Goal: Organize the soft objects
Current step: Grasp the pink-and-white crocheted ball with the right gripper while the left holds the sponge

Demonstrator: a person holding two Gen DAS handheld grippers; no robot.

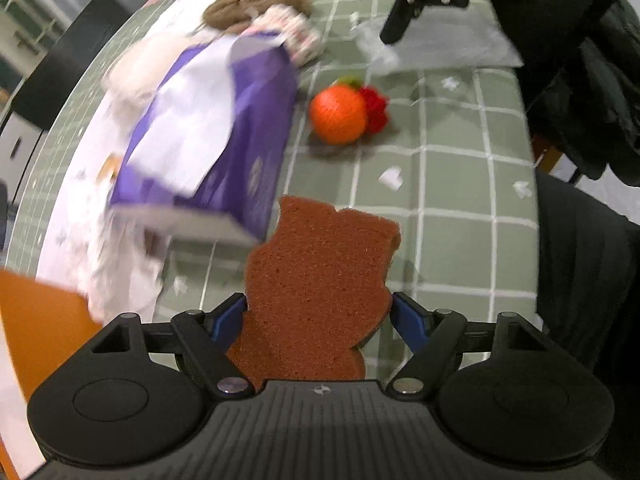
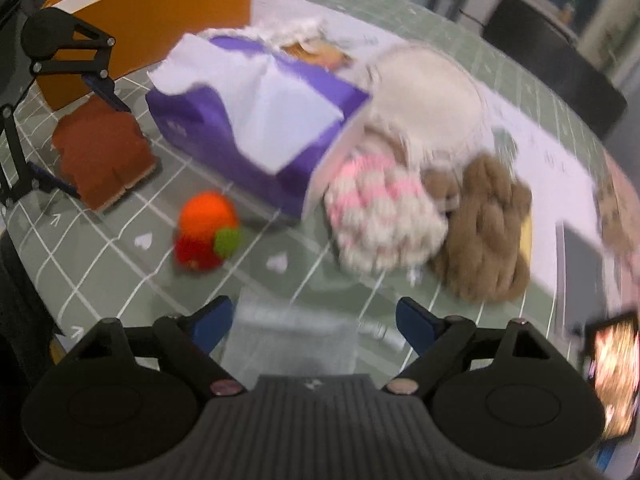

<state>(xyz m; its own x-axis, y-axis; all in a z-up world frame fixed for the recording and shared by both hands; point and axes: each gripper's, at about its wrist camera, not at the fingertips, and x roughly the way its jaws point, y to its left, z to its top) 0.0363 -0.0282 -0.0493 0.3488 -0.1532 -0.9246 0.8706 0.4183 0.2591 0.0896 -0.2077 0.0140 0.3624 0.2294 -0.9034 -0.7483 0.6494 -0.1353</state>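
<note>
Still, L gripper [image 1: 319, 314] pinches brown sponge [image 1: 320, 280] w/ wide jaws; R gripper [image 2: 315, 320], jaws apart, straddles unheld clear bag [image 2: 292, 340] — sponge could slip if squeezed unevenly.

Black ribbed tool [image 1: 318, 314] bodies, blue pads [image 1: 228, 318], silver screws.

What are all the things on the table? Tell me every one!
sponge: one, reddish-brown, between left gripper's fingers
tissue box: one, purple, white tissue on top, mid-table
knitted ball: one, orange with red and green bits, beside box
pink-white knit: one, at box's end
brown knit: one, beside pink-white knit
clear bag: one, between right gripper's fingers
orange panel: one, table edge
left gripper: sponge between its fingers
right gripper: over bag
</note>
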